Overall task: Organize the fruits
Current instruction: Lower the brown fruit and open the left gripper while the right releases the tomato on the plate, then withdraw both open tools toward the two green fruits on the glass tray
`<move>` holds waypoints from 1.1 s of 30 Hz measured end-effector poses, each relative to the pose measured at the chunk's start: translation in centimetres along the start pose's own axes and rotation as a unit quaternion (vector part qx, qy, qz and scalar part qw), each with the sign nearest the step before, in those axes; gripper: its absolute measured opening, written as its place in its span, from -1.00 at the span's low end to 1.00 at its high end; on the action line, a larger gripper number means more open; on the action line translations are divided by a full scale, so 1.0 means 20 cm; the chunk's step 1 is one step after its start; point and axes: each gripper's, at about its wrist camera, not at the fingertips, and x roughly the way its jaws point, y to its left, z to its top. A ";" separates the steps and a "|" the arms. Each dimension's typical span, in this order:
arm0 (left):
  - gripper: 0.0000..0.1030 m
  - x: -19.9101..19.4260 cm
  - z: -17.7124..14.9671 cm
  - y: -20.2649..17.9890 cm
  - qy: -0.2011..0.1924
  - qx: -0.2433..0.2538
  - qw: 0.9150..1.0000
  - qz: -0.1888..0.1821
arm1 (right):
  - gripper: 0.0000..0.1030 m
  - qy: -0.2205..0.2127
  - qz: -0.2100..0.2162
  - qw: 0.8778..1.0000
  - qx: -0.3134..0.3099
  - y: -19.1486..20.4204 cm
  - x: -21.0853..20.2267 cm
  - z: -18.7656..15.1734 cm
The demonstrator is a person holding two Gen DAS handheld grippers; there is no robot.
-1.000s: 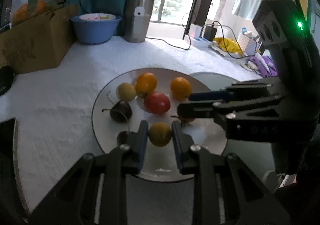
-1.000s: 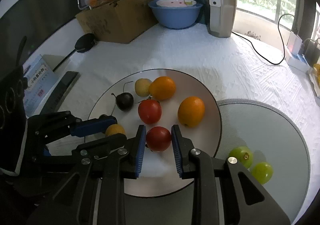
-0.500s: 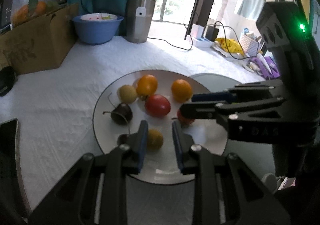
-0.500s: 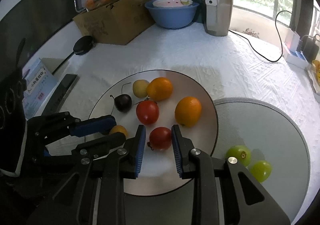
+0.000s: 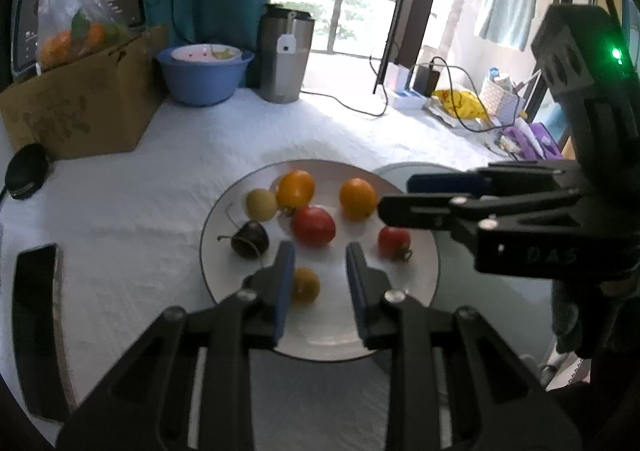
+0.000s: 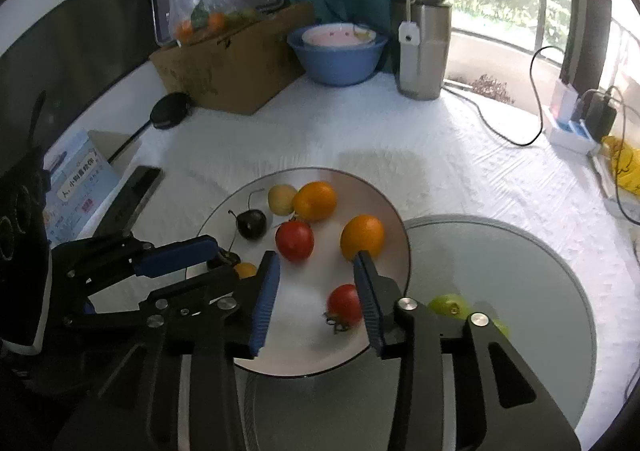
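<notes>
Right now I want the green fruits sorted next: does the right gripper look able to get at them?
Probably yes. The green fruits lie alone on the grey plate, just beside the right gripper, whose opening jaws hold nothing; the small red tomato lies free.

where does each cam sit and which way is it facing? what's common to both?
Left wrist: on the left gripper, angled down at the white plate; its own fingers and the right gripper show.
Right wrist: on the right gripper, jaws opening, angled down at the plate's near edge and the grey plate; the left gripper shows.
Shared: white plate, blue bowl, steel tumbler.
</notes>
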 end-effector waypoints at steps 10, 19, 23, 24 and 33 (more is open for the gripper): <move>-0.19 -0.10 0.06 -0.07 -0.026 0.012 0.999 0.023 | 0.12 -0.045 -0.017 0.999 0.011 -0.06 -0.20 0.03; 0.16 -0.19 0.16 -0.19 -0.061 0.028 0.997 0.046 | 0.12 -0.082 -0.029 0.996 0.018 -0.13 -0.38 0.02; 0.75 -0.21 0.18 -0.26 -0.072 0.046 0.995 0.048 | 0.13 -0.096 -0.035 0.995 0.021 -0.17 -0.45 0.01; 0.76 -0.22 0.19 -0.27 -0.076 0.048 0.995 0.048 | 0.13 -0.099 -0.036 0.994 0.022 -0.18 -0.47 0.00; 0.76 -0.23 0.25 -0.43 -0.084 0.064 0.994 0.030 | 0.13 -0.123 -0.048 0.991 0.032 -0.29 -0.61 -0.02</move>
